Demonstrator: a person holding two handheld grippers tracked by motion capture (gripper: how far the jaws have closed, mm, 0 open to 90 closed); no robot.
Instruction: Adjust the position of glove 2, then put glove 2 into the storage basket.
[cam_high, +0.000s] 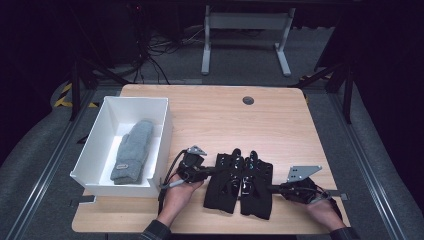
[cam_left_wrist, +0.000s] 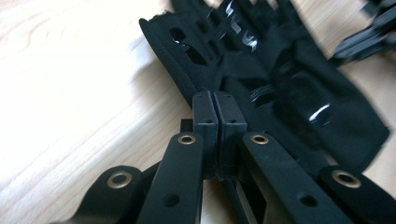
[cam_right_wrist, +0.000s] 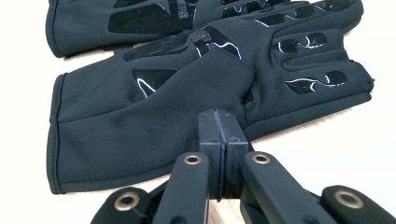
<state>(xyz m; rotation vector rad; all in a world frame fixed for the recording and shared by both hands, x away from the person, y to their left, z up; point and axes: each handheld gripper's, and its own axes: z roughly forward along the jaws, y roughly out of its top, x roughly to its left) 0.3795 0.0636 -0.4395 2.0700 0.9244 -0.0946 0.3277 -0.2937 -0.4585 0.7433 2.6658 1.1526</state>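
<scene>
Two black gloves with glossy prints lie side by side, palms up, near the table's front edge. My left gripper (cam_high: 212, 171) (cam_left_wrist: 216, 100) has its jaws together, pinching the outer edge of the left black glove (cam_high: 225, 182) (cam_left_wrist: 289, 93), where the fabric creases at the tips. My right gripper (cam_high: 272, 188) (cam_right_wrist: 219, 116) is shut on the thumb-side edge of the right black glove (cam_high: 256, 187) (cam_right_wrist: 140, 121). In the right gripper view, the left black glove (cam_right_wrist: 116, 23) lies beyond it. Both gloves rest flat on the wood.
A white box (cam_high: 90, 155) stands at the table's left and holds a grey knitted mitten (cam_high: 132, 150). A round cable hole (cam_high: 248, 100) sits at the far middle of the wooden table (cam_high: 225, 120). A desk frame and cables are on the floor behind.
</scene>
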